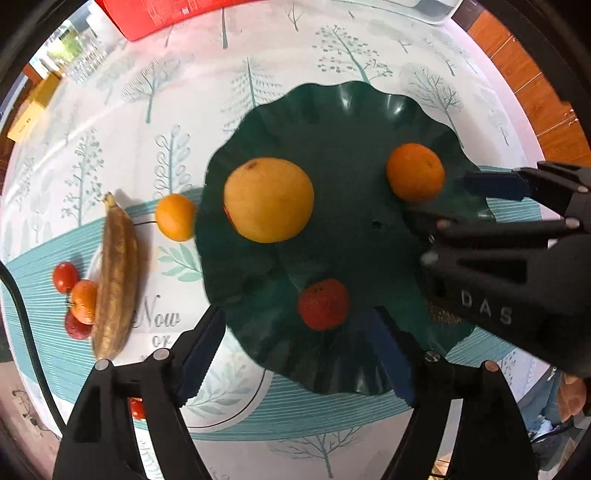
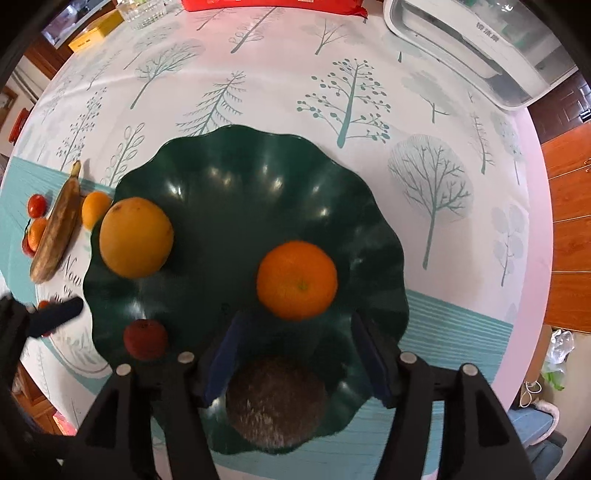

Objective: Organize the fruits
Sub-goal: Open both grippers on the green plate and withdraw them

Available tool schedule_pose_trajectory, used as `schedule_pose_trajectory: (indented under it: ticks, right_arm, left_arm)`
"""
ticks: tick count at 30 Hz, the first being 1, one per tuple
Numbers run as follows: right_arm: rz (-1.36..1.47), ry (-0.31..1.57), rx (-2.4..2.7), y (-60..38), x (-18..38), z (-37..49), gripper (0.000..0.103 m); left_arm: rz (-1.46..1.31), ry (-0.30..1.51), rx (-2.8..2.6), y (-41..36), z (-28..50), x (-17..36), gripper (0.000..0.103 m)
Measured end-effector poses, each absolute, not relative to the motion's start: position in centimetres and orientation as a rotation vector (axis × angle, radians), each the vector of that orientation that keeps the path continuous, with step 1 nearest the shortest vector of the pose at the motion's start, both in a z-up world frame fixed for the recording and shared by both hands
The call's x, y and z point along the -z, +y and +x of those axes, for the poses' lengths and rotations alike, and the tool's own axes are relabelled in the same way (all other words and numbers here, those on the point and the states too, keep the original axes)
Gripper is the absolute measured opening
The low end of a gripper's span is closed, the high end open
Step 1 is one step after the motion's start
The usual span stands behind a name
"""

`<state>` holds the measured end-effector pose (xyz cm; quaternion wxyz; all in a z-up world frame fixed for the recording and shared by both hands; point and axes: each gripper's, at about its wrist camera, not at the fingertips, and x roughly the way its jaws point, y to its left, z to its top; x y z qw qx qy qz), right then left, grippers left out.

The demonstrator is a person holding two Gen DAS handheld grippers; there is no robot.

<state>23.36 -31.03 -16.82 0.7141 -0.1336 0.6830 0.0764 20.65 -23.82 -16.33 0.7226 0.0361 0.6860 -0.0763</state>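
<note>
A dark green wavy bowl (image 1: 332, 122) (image 2: 236, 162) holds a large yellow fruit (image 1: 269, 199) (image 2: 136, 237), an orange (image 1: 415, 172) (image 2: 297, 280), a small red fruit (image 1: 323, 303) (image 2: 145, 339) and a brown kiwi (image 2: 275, 402). My left gripper (image 1: 295, 354) is open and empty above the bowl's near rim. My right gripper (image 2: 295, 358) is open; the kiwi lies in the bowl below, between its fingers. A brown banana (image 1: 115, 280) (image 2: 57, 229), a small orange (image 1: 175, 217) (image 2: 94, 208) and small red and orange fruits (image 1: 74, 291) (image 2: 35, 221) lie on the tablecloth left of the bowl.
A red box (image 1: 155, 14) (image 2: 273, 5) stands at the far table edge, with a white appliance (image 2: 480, 48) at the far right. Glasses (image 1: 79, 51) and a yellow box (image 1: 33, 107) stand at the far left. A black cable (image 1: 22, 314) runs along the left.
</note>
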Motion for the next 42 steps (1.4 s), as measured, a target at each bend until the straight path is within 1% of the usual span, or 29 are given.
schedule_pose_trajectory:
  ticks: [2, 7, 18, 28, 33, 42]
  right_arm:
    - [-0.295, 1.508, -0.173, -31.1, 16.5, 22.9, 0.062]
    - [-0.279, 1.482, -0.180, -31.2, 15.0, 21.4, 0.062]
    - [-0.210, 1.389, -0.160, -28.8, 10.9, 16.5, 0.062]
    - [-0.111, 1.324, -0.178, -26.8, 9.5, 13.2, 0.062]
    - [-0.096, 1.287, -0.187, -24.7, 9.0, 11.6, 0.062]
    - [-0.046, 1.220, -0.168, -20.0, 8.1, 9.8, 0.062]
  left_arm:
    - [0.091, 1.515, 0.162, -23.8, 20.3, 16.0, 0.081]
    - [0.078, 1.508, 0.146, -22.7, 18.9, 14.7, 0.081]
    - [0.067, 1.428, 0.099, -17.1, 16.4, 11.9, 0.081]
    - [0.063, 1.353, 0.061, -13.3, 14.2, 9.2, 0.082]
    - [0.052, 1.322, 0.028, -10.1, 13.3, 8.6, 0.082]
    - [0.001, 1.266, -0.026, -1.2, 13.3, 7.4, 0.082]
